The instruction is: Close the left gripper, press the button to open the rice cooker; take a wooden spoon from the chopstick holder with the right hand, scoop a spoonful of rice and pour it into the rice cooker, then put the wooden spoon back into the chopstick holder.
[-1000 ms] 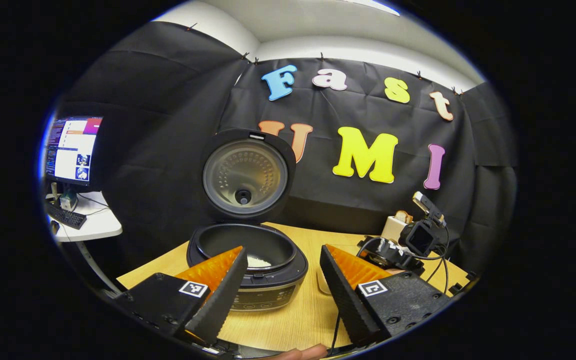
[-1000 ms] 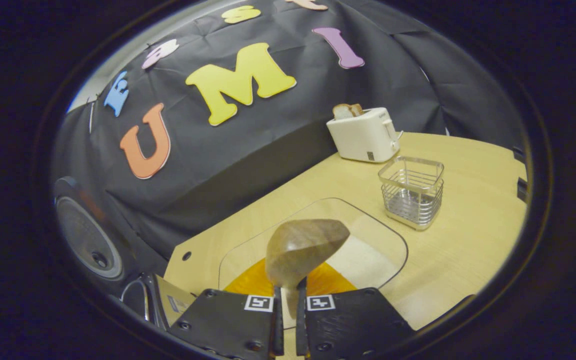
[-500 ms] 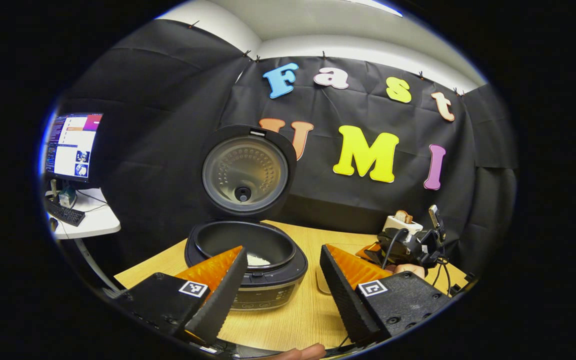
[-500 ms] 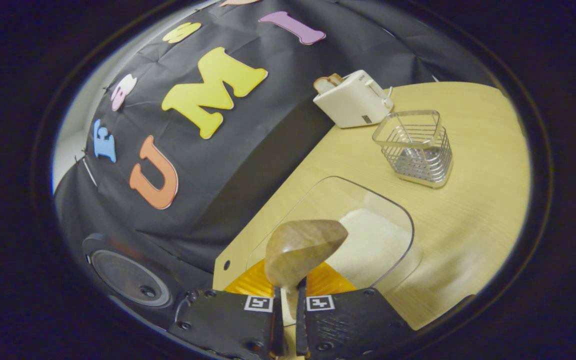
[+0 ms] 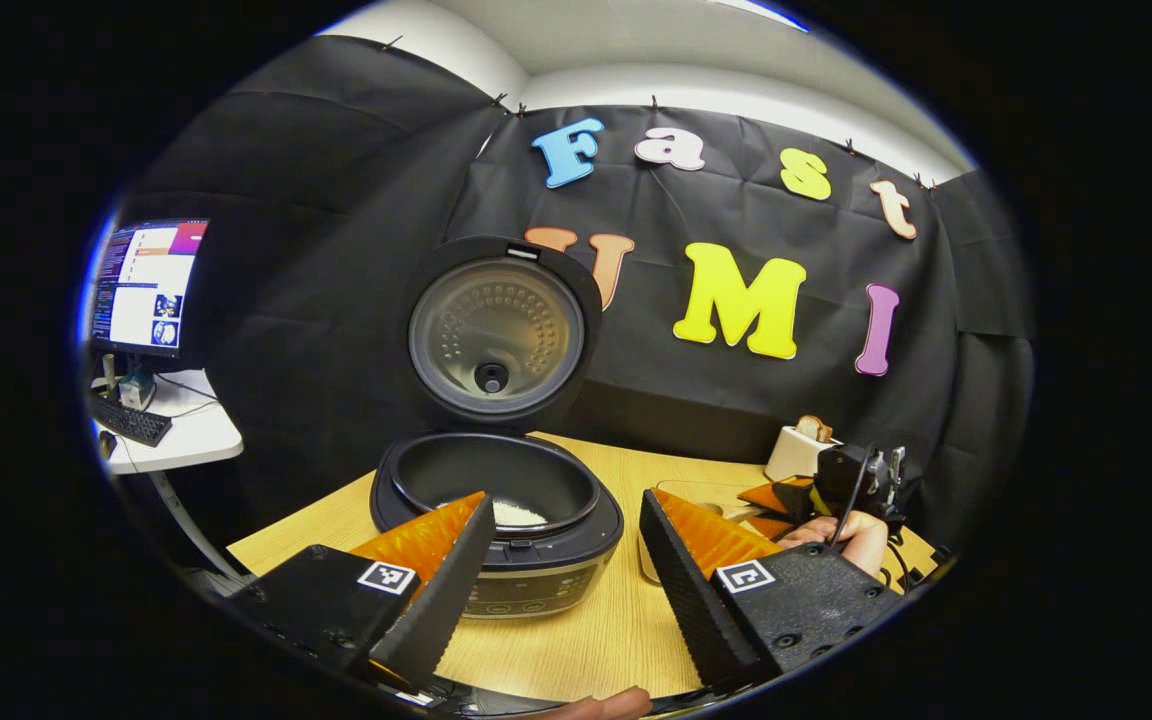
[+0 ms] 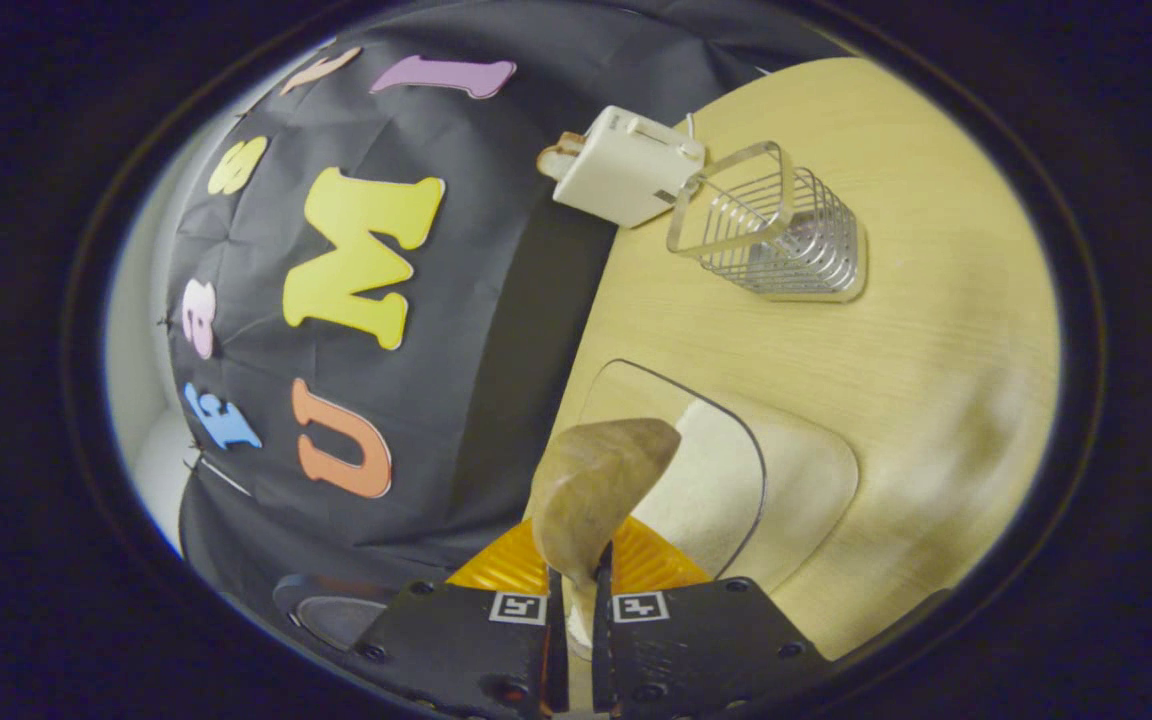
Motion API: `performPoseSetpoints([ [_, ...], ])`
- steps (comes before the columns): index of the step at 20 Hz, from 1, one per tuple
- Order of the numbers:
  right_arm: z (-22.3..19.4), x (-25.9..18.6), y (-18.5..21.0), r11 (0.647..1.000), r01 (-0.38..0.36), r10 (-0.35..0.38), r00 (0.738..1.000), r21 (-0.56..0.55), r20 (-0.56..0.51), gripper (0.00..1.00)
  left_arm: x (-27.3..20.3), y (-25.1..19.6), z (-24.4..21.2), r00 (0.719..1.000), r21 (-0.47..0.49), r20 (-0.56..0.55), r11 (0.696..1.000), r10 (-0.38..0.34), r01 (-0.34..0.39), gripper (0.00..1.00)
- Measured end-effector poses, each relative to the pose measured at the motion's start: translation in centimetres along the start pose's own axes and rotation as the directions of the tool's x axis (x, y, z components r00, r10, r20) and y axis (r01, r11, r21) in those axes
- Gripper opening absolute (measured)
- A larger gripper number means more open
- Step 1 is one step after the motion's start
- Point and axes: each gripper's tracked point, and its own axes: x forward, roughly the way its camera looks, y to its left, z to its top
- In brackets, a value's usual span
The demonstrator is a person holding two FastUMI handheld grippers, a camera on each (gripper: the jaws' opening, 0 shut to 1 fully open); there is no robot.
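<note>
The black rice cooker [image 5: 496,520] stands open with its lid [image 5: 496,325] upright and a little white rice [image 5: 516,513] in the pot. My left gripper [image 5: 566,560] hovers in front of it, open, with nothing between its fingers. My right gripper [image 6: 576,590] is shut on the handle of the wooden spoon [image 6: 601,480], whose bowl hangs over the clear rice container [image 6: 726,490]. The right gripper view is strongly rolled. The wire chopstick holder [image 6: 771,225] stands farther off on the table. The right gripper [image 5: 841,480] and the hand holding it [image 5: 841,535] sit low at the right.
A white toaster [image 6: 621,165] with bread stands by the booth wall behind the holder, also seen as the toaster [image 5: 801,450] in the left gripper view. A monitor [image 5: 141,290] and keyboard sit on a side desk at the left. The wooden table [image 6: 936,330] stretches to the right.
The right gripper has rolled strongly and dropped lower toward the rice container, spoon still held. The left gripper has barely moved and stays open.
</note>
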Motion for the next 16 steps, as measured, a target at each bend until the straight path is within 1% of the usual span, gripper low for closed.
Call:
performPoseSetpoints([
  [3, 1.5, -0.6, -0.5, 1.000, 0.016, -0.017, 0.999, 0.016, 0.037, 0.10, 0.2, 0.0, -0.2, 1.000, 0.002, -0.002, 1.000, 0.003, -0.003, 0.94],
  [5, 2.3, -0.8, -0.7, 0.999, 0.011, -0.013, 0.999, 0.046, 0.046, 0.10, 0.2, 0.1, -0.2, 1.000, 0.004, -0.004, 1.000, 0.004, -0.004, 0.94],
  [7, 2.6, -0.7, -0.8, 0.996, -0.006, 0.003, 1.000, 0.091, 0.027, 0.10, 0.2, 0.1, -0.2, 1.000, 0.005, -0.003, 1.000, 0.006, -0.006, 0.94],
  [8, 2.6, -0.6, -0.7, 0.992, -0.014, 0.012, 1.000, 0.122, 0.015, 0.07, 0.2, 0.1, -0.2, 1.000, 0.005, -0.004, 1.000, 0.007, -0.007, 0.94],
  [9, 2.5, -0.5, -0.7, 0.987, -0.021, 0.022, 1.000, 0.157, -0.002, 0.09, 0.2, 0.2, -0.2, 1.000, 0.006, -0.005, 1.000, 0.008, -0.008, 0.94],
  [12, 1.7, -0.5, -0.3, 0.963, -0.039, 0.059, 0.996, 0.268, -0.067, 0.09, 0.2, 0.7, -0.2, 1.000, 0.008, -0.005, 1.000, 0.016, -0.016, 0.94],
  [16, 0.7, -0.6, 1.3, 0.953, -0.063, 0.098, 0.990, 0.295, -0.105, 0.09, 0.1, 2.1, -0.2, 0.999, 0.005, -0.009, 0.999, 0.046, -0.046, 0.93],
])
